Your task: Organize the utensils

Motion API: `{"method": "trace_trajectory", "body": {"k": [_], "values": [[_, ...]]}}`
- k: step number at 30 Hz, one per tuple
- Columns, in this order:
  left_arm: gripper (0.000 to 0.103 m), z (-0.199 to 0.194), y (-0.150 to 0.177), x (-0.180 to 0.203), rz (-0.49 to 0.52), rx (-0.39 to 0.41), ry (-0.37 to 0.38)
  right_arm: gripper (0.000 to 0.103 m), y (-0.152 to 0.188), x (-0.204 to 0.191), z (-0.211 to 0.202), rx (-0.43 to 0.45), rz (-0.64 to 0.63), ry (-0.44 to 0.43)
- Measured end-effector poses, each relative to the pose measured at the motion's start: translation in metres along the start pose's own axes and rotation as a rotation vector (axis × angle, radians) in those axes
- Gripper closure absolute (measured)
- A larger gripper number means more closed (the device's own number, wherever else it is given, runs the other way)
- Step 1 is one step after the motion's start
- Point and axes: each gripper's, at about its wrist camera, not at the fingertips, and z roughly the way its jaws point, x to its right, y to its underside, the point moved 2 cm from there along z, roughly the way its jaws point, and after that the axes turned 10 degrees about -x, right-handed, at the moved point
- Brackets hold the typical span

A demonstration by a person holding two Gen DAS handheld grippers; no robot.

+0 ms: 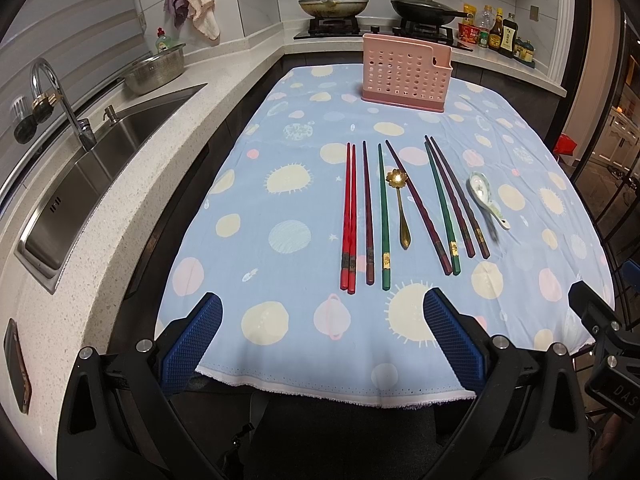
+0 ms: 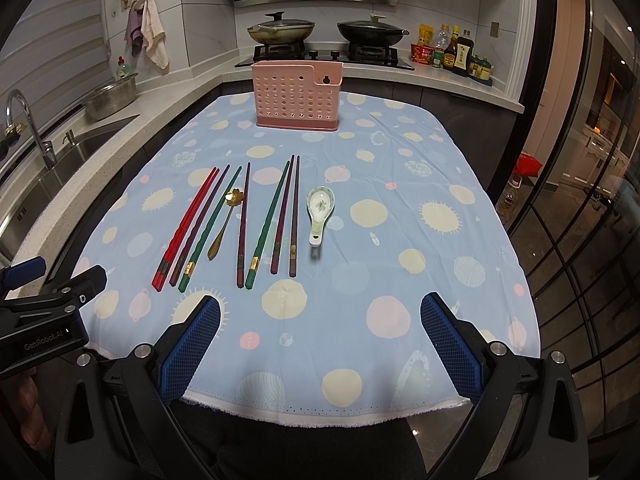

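Several chopsticks lie side by side on the blue dotted tablecloth (image 1: pixel 280 200): a red pair (image 1: pixel 348 220) (image 2: pixel 184 228), green ones (image 1: pixel 384 216) (image 2: pixel 266 224) and dark purple ones (image 1: pixel 456 196) (image 2: pixel 294 216). A gold flower spoon (image 1: pixel 400 208) (image 2: pixel 224 220) lies among them. A white ceramic spoon (image 1: pixel 486 198) (image 2: pixel 319 214) lies to their right. A pink perforated utensil holder (image 1: pixel 406 74) (image 2: pixel 298 94) stands upright at the far end. My left gripper (image 1: pixel 322 332) and right gripper (image 2: pixel 320 332) are open and empty over the near table edge.
A sink (image 1: pixel 92 168) with faucet (image 1: pixel 56 96) and a metal colander (image 1: pixel 156 68) are on the counter at left. A stove with two lidded pans (image 2: pixel 326 30) and sauce bottles (image 2: pixel 456 52) is behind the table. A phone (image 1: pixel 16 364) lies on the counter. Glass doors (image 2: pixel 580 200) stand right.
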Motion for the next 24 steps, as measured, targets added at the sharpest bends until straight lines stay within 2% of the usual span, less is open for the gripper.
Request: {"method": "trace_trajectory", "body": {"k": [16,18,24], "values": [[0.007,0.001,0.001,0.002,0.006,-0.002,0.009,0.007,0.002,-0.002,0.004,-0.006,0.004,0.0],[0.007,0.008,0.003,0.003,0.005,-0.007,0.012,0.007,0.002,-0.003,0.005,-0.024,-0.008,-0.021],[0.007,0.019,-0.002,-0.002,-0.022,-0.035,0.037,0.007,-0.002,0.001,0.01,-0.017,0.004,-0.013]]}}
